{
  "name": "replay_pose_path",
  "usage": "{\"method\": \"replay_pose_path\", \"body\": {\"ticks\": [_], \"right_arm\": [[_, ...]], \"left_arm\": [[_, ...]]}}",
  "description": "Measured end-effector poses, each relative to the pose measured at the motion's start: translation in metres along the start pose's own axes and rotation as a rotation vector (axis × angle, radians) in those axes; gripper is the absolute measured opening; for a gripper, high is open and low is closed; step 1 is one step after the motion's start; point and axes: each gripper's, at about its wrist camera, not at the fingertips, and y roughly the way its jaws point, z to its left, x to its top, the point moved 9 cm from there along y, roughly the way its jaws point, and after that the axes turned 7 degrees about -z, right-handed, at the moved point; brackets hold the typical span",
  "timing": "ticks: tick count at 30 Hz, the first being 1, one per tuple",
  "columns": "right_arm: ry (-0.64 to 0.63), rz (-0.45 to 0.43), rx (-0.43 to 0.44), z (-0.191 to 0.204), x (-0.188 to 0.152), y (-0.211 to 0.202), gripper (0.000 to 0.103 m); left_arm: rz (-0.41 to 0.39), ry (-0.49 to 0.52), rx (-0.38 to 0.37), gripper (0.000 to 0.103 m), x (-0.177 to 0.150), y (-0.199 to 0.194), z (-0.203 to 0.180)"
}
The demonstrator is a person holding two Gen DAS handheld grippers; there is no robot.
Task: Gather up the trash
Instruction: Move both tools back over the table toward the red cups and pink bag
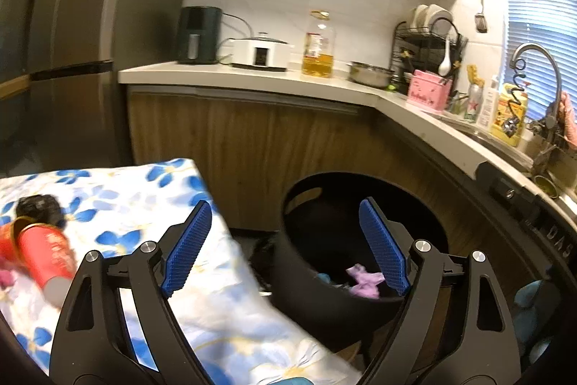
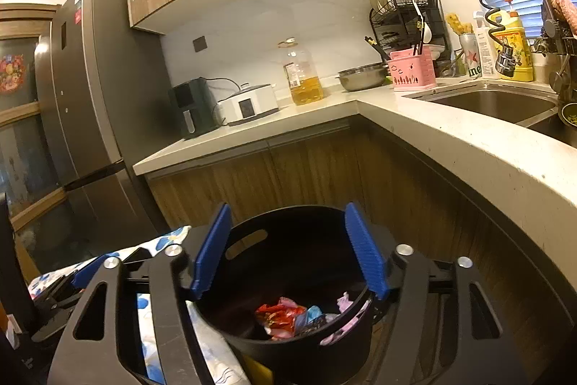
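Observation:
A round black bin (image 1: pixel 306 291) stands on the floor beside a table covered with a blue-flowered cloth (image 1: pixel 151 190). Inside it lie a purple wrapper (image 1: pixel 364 282), a red wrapper (image 2: pixel 277 314) and other scraps. My left gripper (image 1: pixel 285 204) is open and empty, straddling the table edge and the bin rim. My right gripper (image 2: pixel 288 207) hangs open and empty right over the bin (image 2: pixel 299 345). On the cloth at the left a red can (image 1: pixel 43 255) lies on its side next to a black crumpled object (image 1: pixel 38 208). A pink scrap (image 1: pixel 5 276) shows at the frame edge.
Wooden cabinets (image 2: pixel 288 175) under an L-shaped white counter (image 2: pixel 468 147) close in the bin from behind and on the right. The counter carries an oil bottle (image 2: pixel 304 78), a steel bowl (image 2: pixel 362 78), a dish rack (image 2: pixel 407 20) and a sink (image 2: pixel 494 103). A grey fridge (image 2: pixel 97 118) stands at the left.

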Motion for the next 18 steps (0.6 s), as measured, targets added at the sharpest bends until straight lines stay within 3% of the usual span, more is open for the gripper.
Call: {"method": "replay_pose_path", "body": {"ticks": [11, 18], "right_arm": [[0.018, -0.01, 0.044, 0.026, -0.005, -0.028, 0.074], [-0.003, 0.011, 0.115, 0.066, -0.02, -0.042, 0.074]], "left_arm": [[-0.028, -0.042, 0.136, 0.085, -0.012, -0.058, 0.06], [-0.044, -0.067, 0.236, 0.085, -0.025, -0.098, 0.107]]}}
